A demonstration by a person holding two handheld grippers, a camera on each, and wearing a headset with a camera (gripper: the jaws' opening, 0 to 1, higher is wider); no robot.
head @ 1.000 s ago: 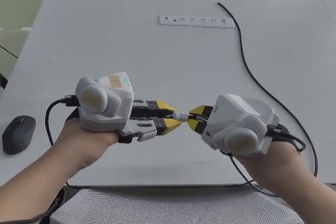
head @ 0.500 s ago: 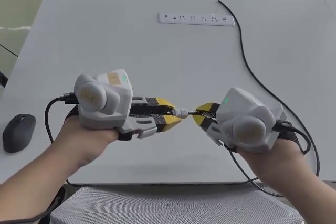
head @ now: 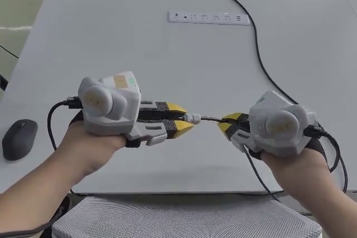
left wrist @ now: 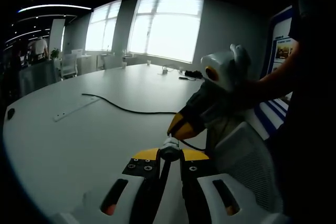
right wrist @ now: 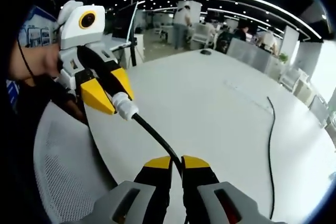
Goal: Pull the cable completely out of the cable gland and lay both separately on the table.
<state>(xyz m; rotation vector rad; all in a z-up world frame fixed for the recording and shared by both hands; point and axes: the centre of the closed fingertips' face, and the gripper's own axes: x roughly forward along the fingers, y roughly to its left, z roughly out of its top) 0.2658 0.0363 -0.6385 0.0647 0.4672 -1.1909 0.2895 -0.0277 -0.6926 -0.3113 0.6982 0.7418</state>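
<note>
Head view: you hold the left gripper (head: pixel 182 120) with its yellow-tipped jaws pressed together on the white cable gland (head: pixel 193 119), whose free end points right, toward your other hand. From it a short stretch of black cable (head: pixel 211 119) runs almost level to the right gripper (head: pixel 226 124), whose jaws pinch the cable. Gland and cable share one long axis, lying left to right across your body, held in the air over the near edge of the white table (head: pixel 111 43). Farther back on the table lie a white power strip (head: pixel 210 18) and a black power cord (head: pixel 261 62) curving down the right side; a dark mouse (head: pixel 19 139) sits at the left. Left gripper view: the gland (left wrist: pixel 170 149) sits clamped between your jaw tips and points straight ahead at the right gripper (left wrist: pixel 181 125), which is near. Right gripper view: the cable (right wrist: pixel 155 135) rises from between your closed jaws, slanting up and left to the gland (right wrist: pixel 125 107), which is nipped in the left gripper (right wrist: pixel 112 91).
</note>
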